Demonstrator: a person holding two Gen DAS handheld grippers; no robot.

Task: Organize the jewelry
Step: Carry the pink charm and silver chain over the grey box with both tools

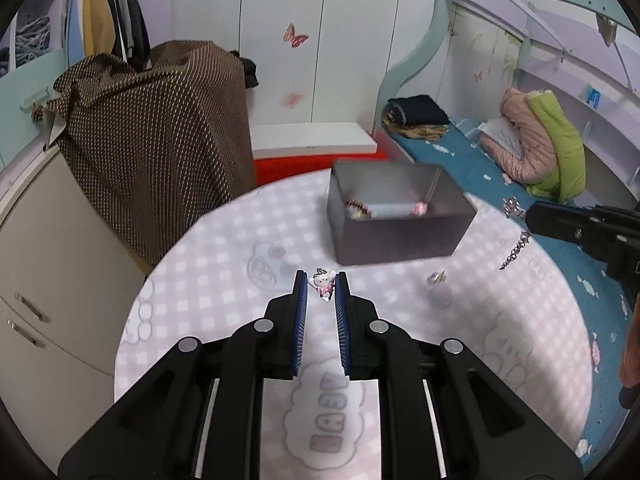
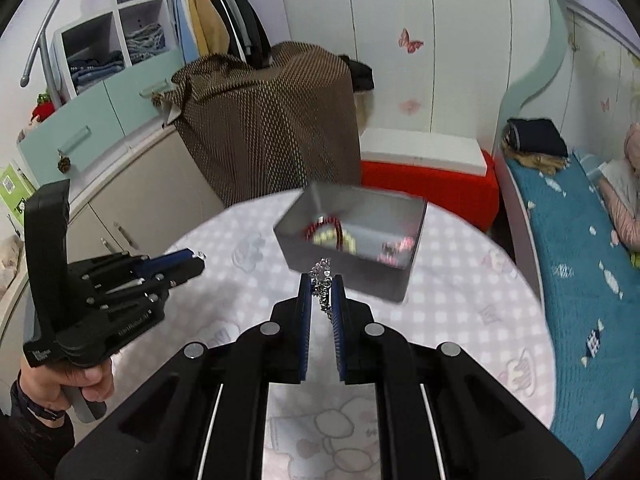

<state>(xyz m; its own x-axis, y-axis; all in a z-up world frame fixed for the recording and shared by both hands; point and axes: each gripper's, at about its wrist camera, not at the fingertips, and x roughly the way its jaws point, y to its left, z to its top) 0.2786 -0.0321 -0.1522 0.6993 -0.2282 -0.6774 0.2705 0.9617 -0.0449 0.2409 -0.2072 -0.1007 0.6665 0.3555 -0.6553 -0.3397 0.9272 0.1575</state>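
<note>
Right hand-held gripper [image 2: 322,286] is clamped on a thin silver chain bracelet [image 2: 323,280], frame centre, just short of the open grey metal box [image 2: 404,280]; loose end dangles, could snag the box rim or slip out.

Left hand-held gripper [image 1: 321,286] has its pads closed in on a small pink-and-white figurine charm [image 1: 325,282], mid-frame above the pink checked bench [image 1: 200,280]. Firm contact I can't tell, so it may drop.

Small silver stud earring [image 1: 437,279] lies right of centre, easy to knock.
</note>
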